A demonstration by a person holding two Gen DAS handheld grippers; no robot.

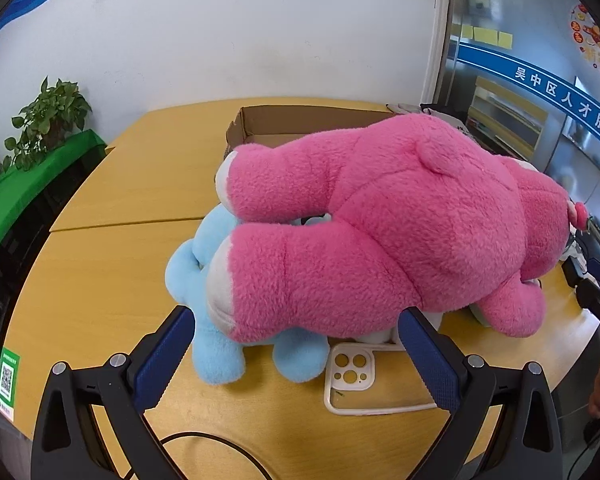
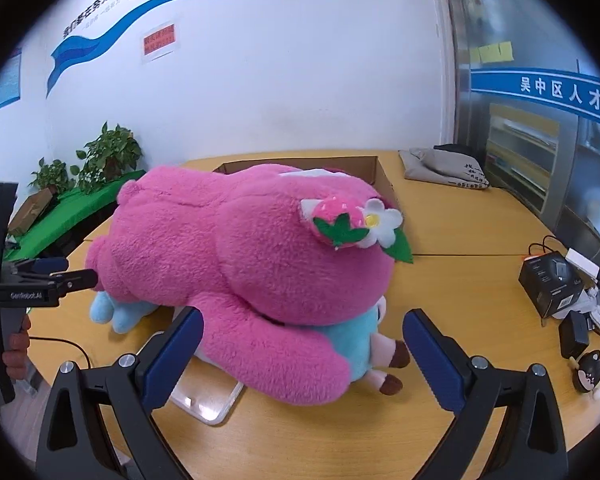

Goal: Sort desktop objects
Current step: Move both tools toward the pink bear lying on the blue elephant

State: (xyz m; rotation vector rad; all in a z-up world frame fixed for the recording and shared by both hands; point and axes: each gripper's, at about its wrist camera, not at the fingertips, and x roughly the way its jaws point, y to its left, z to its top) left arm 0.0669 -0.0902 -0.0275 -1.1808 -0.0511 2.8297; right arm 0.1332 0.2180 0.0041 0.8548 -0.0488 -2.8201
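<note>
The pink bear (image 1: 400, 220) lies face down on the tabletop (image 1: 112, 280), sprawled over a blue plush (image 1: 220, 344) and partly over a clear phone case (image 1: 356, 384). Just behind the bear stands an open cardboard box (image 1: 284, 120); in the left wrist view its inside looks empty, though the bear hides much of it. In the right wrist view the bear's head, with its strawberry and flower trim (image 2: 360, 224), reaches the box's near corner (image 2: 384, 184).

Both pairs of tongs stand wide apart and hold nothing. The left tongs (image 1: 296, 356) bracket the bear's lower leg without touching it; the right tongs (image 2: 304, 360) frame one of its arms and the blue plush's feet.

The sorting looks barely begun: nothing shows in the box, and the toys and case remain heaped together in front of it. To the right of the bear, well apart, sit a black carton (image 2: 552, 284), a charger (image 2: 576, 336), and a small black figurine (image 2: 588, 372); behind the box lies a grey pouch (image 2: 444, 168). The bear is probably first, since it covers the rest.
</note>
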